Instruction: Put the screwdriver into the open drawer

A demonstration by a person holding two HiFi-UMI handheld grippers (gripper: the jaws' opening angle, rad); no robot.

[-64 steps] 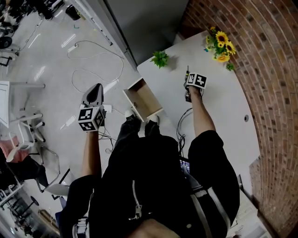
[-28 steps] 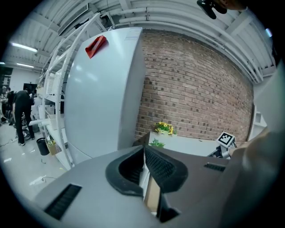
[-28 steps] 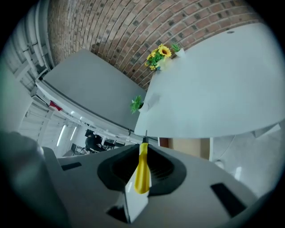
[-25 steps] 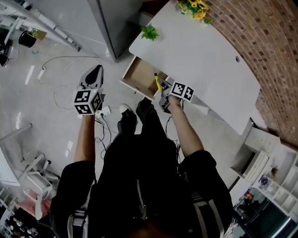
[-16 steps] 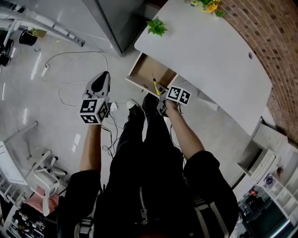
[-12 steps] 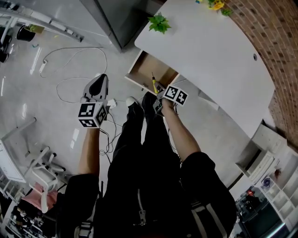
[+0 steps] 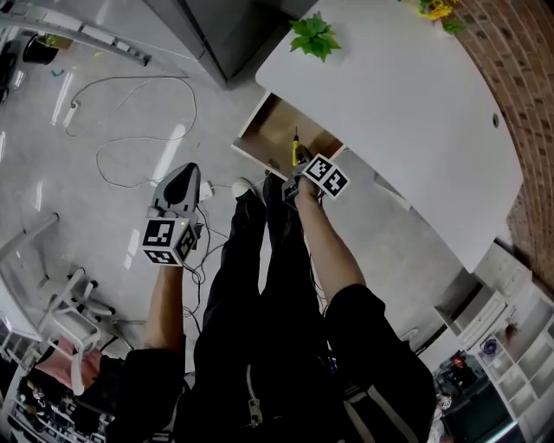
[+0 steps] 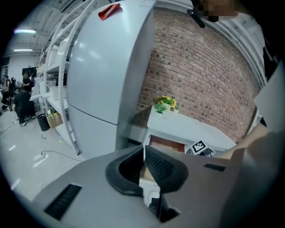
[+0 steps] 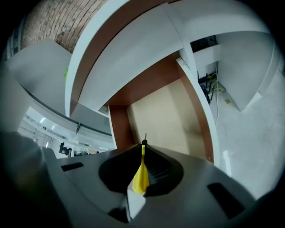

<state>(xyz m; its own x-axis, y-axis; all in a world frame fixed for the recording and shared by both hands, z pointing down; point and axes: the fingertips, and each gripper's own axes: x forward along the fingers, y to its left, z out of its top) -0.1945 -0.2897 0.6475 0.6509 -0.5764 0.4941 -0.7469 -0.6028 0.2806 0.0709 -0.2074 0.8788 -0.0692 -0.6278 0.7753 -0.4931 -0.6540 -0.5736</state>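
The yellow-handled screwdriver [image 7: 295, 154] [image 9: 141, 173] sits between the jaws of my right gripper [image 7: 297, 169] [image 9: 143, 150]. Those jaws are closing on its handle, and its thin metal tip sticks out past them. The tip points down into the open drawer [image 7: 270, 130] [image 9: 165, 116], whose pale bottom shows bare beneath it. This drawer hangs out from under the white table [image 7: 407, 112]. My left gripper [image 7: 183, 173] [image 8: 143, 149] is shut with nothing in it, out over the floor to the left of the person's legs.
A small green plant [image 7: 314, 36] and yellow flowers [image 7: 437, 9] stand on the table by the brick wall. A tall grey cabinet [image 8: 111, 67] rises left of the table. White cables [image 7: 138, 147] lie on the floor. Shelving [image 7: 493, 337] stands at lower right.
My right gripper carried the screwdriver off the tabletop and down to the open drawer, then sank closer into it. The left gripper also sank lower over the floor.
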